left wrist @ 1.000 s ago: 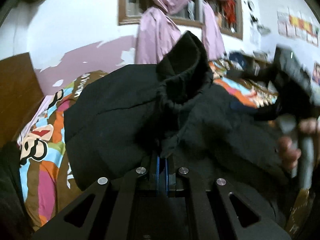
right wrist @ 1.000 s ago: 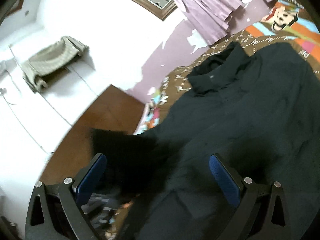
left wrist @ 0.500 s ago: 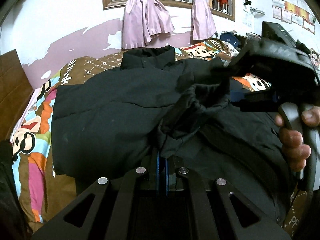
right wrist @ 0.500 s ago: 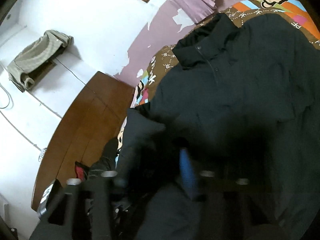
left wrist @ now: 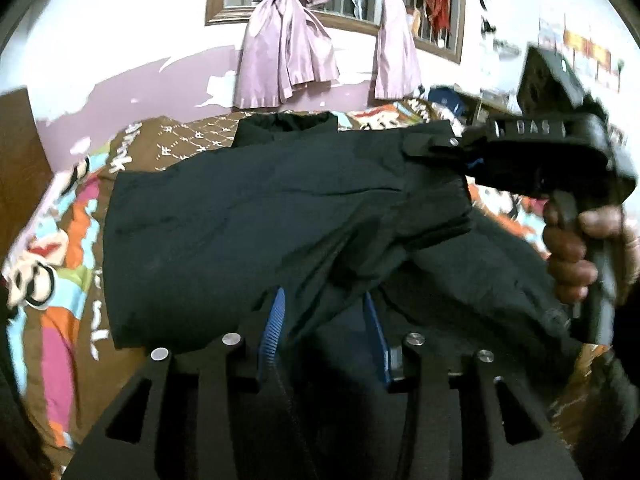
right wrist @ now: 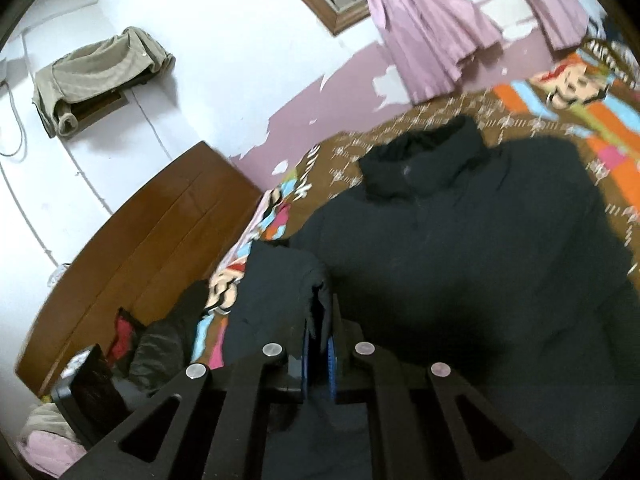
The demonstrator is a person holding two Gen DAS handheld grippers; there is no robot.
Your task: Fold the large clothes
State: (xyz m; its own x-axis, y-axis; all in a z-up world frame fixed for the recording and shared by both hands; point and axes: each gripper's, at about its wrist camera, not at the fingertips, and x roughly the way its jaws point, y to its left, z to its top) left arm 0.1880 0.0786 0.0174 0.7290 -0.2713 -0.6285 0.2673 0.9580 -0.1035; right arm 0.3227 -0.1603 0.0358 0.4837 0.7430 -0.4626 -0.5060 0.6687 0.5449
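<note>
Black jacket (left wrist: 248,216) spread on the patterned bedspread (left wrist: 68,248), left gripper (left wrist: 324,332) fingers parted with loose jacket fabric draped between them, right gripper (right wrist: 319,354) pinched narrow on a sleeve cuff (right wrist: 316,280) held above the jacket.

The left wrist view looks forward and slightly down from close over the jacket (left wrist: 248,216), toward the far wall and window (left wrist: 336,4), level with the bed (left wrist: 72,248). The right wrist view sits close above the same jacket (right wrist: 480,264), rolled and tilted, turned toward the headboard (right wrist: 152,248) and the wall. Both share the jacket's collar, the bedspread, and the pink curtains (left wrist: 284,64) (right wrist: 424,36). The left view also catches the right gripper (left wrist: 472,156) from its side.
</note>
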